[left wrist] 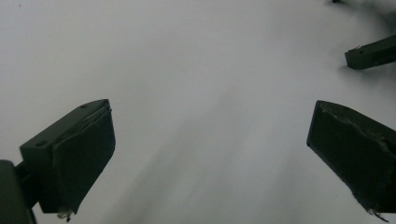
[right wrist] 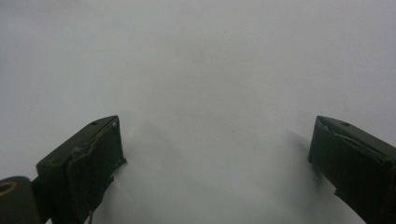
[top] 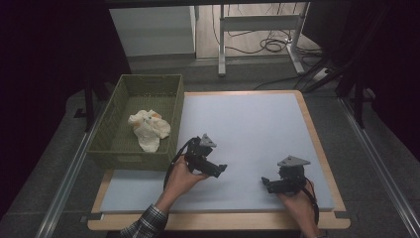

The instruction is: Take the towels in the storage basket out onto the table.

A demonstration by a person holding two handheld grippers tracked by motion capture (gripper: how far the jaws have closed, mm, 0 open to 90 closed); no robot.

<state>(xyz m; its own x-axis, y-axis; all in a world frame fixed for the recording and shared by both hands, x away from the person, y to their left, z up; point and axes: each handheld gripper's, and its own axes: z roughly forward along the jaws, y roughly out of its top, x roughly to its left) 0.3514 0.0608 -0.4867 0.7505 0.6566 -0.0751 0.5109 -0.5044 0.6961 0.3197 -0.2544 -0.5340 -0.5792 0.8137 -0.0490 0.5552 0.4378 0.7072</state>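
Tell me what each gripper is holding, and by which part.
Nothing. The left gripper and the right gripper both have open, empty jaws over the white mat.

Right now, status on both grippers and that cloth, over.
Left gripper open, empty, over the mat. Right gripper open, empty, near the front edge. Cream cloth crumpled in the green basket. Nothing on the mat between them.

I count two hand-held grippers, my left [top: 221, 169] at six o'clock and my right [top: 265, 184] at five, one green basket [top: 115, 133] at ten, and one crumpled cloth [top: 148, 130] inside it.
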